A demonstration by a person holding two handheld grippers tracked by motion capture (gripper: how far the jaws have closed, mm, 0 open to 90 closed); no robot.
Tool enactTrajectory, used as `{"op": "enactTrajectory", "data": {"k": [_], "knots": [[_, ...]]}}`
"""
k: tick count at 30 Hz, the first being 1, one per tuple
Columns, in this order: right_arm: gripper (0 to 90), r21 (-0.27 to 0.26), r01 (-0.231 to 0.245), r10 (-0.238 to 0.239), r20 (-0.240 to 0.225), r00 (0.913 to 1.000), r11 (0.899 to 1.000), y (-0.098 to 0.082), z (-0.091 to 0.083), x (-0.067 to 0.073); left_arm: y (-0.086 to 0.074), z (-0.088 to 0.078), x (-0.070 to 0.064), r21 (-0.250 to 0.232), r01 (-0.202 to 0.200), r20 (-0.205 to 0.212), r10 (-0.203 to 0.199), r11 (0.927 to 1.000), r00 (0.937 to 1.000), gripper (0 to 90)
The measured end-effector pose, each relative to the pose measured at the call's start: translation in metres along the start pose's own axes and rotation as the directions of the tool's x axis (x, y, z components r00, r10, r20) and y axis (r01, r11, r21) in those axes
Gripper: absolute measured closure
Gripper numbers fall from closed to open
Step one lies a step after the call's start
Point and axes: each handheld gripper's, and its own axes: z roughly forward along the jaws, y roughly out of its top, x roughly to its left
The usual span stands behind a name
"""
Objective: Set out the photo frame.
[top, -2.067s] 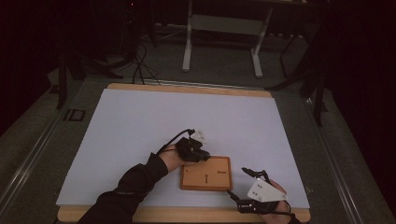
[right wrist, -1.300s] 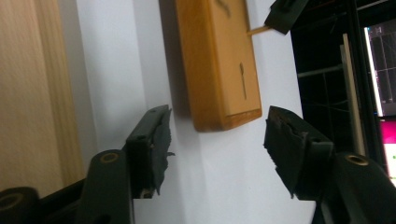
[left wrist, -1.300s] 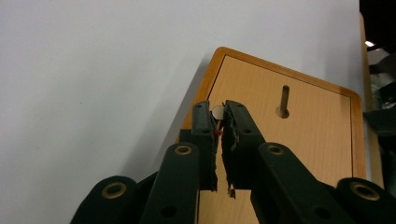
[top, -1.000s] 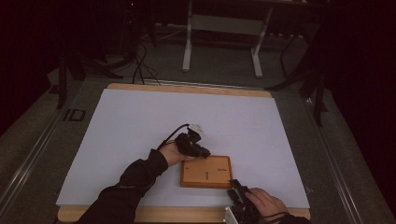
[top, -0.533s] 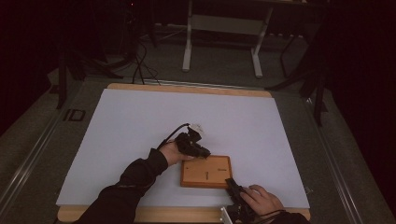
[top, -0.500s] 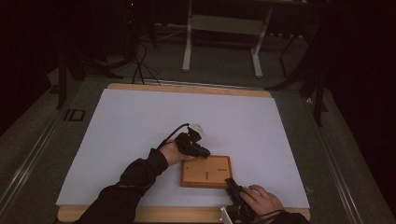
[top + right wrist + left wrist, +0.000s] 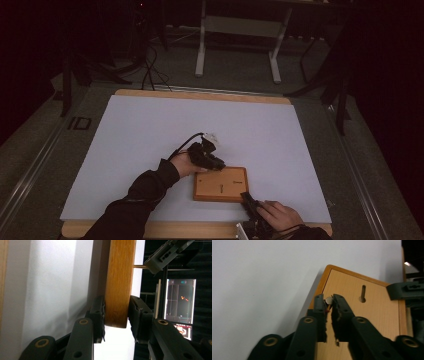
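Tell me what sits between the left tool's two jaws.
A small round metal peg, standing at the corner of the wooden block; the left tool pinches it, seen in the left gripper view.

We see that our right gripper (image 7: 248, 200) has moved. At first it was out past the right corner of the wooden board (image 7: 221, 184), off the wood. Then it slid in, and now its jaws squeeze the board's near right corner. Our left gripper (image 7: 218, 165) has crept a little closer to the board and pinches a small metal pin (image 7: 328, 300) at the far left corner.
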Motion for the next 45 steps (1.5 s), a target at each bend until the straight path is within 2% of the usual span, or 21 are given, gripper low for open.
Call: {"op": "enactTrajectory", "data": {"k": [3, 4, 6, 7, 12, 18, 19, 22, 26, 29, 31, 32, 33, 34, 38, 39, 40, 41, 43, 44, 45], "knots": [[66.6, -0.004, -0.015, 0.015, -0.019, 0.9997, 1.0, -0.001, 0.0, -0.005, -0.001, -0.004, 0.001, -0.028, 0.006, 0.001, -0.006, 0.9996, 1.0, 59.6], [66.6, -0.01, -0.02, 0.019, -0.03, 0.9994, 1.0, -0.001, 0.0, -0.007, -0.002, -0.007, 0.0, -0.044, 0.003, -0.014, -0.003, 0.999, 0.9999, 51.8], [66.5, -0.012, -0.027, 0.027, -0.042, 0.9987, 1.0, -0.002, -0.001, -0.01, -0.005, -0.015, -0.001, -0.061, 0.011, -0.045, -0.013, 0.9981, 0.9989, 45.5], [66.5, -0.012, -0.027, 0.027, -0.042, 0.9987, 1.0, -0.002, -0.001, -0.01, -0.005, -0.015, -0.001, -0.061, 0.011, -0.045, -0.013, 0.9981, 0.9989, 42.9], [66.7, -0.019, -0.063, 0.061, -0.09, 0.9941, 0.998, -0.004, -0.001, -0.023, -0.01, -0.029, -0.006, -0.087, -0.003, -0.048, -0.001, 0.9962, 0.9989, 42.7], [66.8, -0.036, -0.092, 0.087, -0.13, 0.9877, 0.995, -0.007, 0.0, -0.034, -0.016, -0.05, -0.016, -0.145, -0.022, -0.054, 0.015, 0.9891, 0.9985, 35.0], [66.8, -0.039, -0.098, 0.092, -0.138, 0.9862, 0.994, -0.008, 0.0, -0.037, -0.018, -0.054, -0.016, -0.148, -0.022, -0.041, 0.016, 0.9888, 0.999, 34.8], [66.7, -0.047, -0.124, 0.115, -0.161, 0.9802, 0.991, -0.01, 0.0, -0.042, -0.022, -0.061, -0.018, -0.155, -0.024, -0.067, 0.014, 0.9876, 0.9977, 33.9], [66.8, -0.053, -0.135, 0.122, -0.195, 0.9732, 0.989, -0.013, 0.001, -0.051, -0.028, -0.071, -0.021, -0.164, -0.029, -0.078, 0.016, 0.986, 0.9968, 33.2], [66.8, -0.052, -0.158, 0.142, -0.231, 0.9626, 0.986, -0.014, 0.002, -0.059, -0.035, -0.078, -0.023, -0.168, -0.034, -0.086, 0.02, 0.9853, 0.9961, 32.7], [66.9, -0.05, -0.162, 0.145, -0.238, 0.9604, 0.986, -0.015, 0.003, -0.062, -0.038, -0.081, -0.023, -0.165, -0.035, -0.088, 0.021, 0.9857, 0.9959, 29.9], [66.9, -0.055, -0.177, 0.157, -0.264, 0.9516, 0.983, -0.016, 0.004, -0.068, -0.044, -0.085, -0.023, -0.169, -0.037, -0.08, 0.024, 0.985, 0.9965, 26.9], [66.9, -0.055, -0.177, 0.157, -0.264, 0.9516, 0.983, -0.016, 0.004, -0.068, -0.044, -0.085, -0.023, -0.169, -0.037, -0.08, 0.024, 0.985, 0.9965, 26.6], [67.2, -0.057, -0.187, 0.164, -0.274, 0.9476, 0.981, -0.018, 0.005, -0.072, -0.051, -0.091, -0.022, -0.181, -0.03, -0.076, 0.016, 0.983, 0.9969, 25.6], [67.2, -0.063, -0.22, 0.19, -0.313, 0.9304, 0.973, -0.021, 0.008, -0.082, -0.059, -0.097, -0.022, -0.198, -0.021, -0.08, 0.005, 0.98, 0.9968, 20.4], [67.2, -0.063, -0.228, 0.197, -0.319, 0.927, 0.972, -0.022, 0.008, -0.084, -0.062, -0.099, -0.023, -0.21, -0.025, -0.081, 0.008, 0.9774, 0.9967, 19.8], [67.2, -0.063, -0.24, 0.206, -0.334, 0.9199, 0.969, -0.024, 0.009, -0.087, -0.063, -0.1, -0.024, -0.212, -0.033, -0.094, 0.013, 0.9767, 0.9955, 17.8], [67.2, -0.064, -0.247, 0.211, -0.339, 0.9166, 0.967, -0.024, 0.01, -0.089, -0.066, -0.101, -0.026, -0.22, -0.038, -0.112, 0.013, 0.9748, 0.9937, 15.3], [67.2, -0.063, -0.245, 0.209, -0.349, 0.9136, 0.967, -0.025, 0.011, -0.091, -0.068, -0.101, -0.027, -0.23, -0.048, -0.124, 0.02, 0.9721, 0.9921, 13.7], [67.2, -0.064, -0.249, 0.211, -0.354, 0.9112, 0.966, -0.026, 0.011, -0.092, -0.071, -0.102, -0.03, -0.236, -0.071, -0.143, 0.038, 0.969, 0.9891, 13.7], [67.2, -0.068, -0.265, 0.222, -0.37, 0.9021, 0.962, -0.027, 0.013, -0.096, -0.074, -0.102, -0.032, -0.23, -0.082, -0.143, 0.049, 0.9697, 0.9885, 10.3]]}}
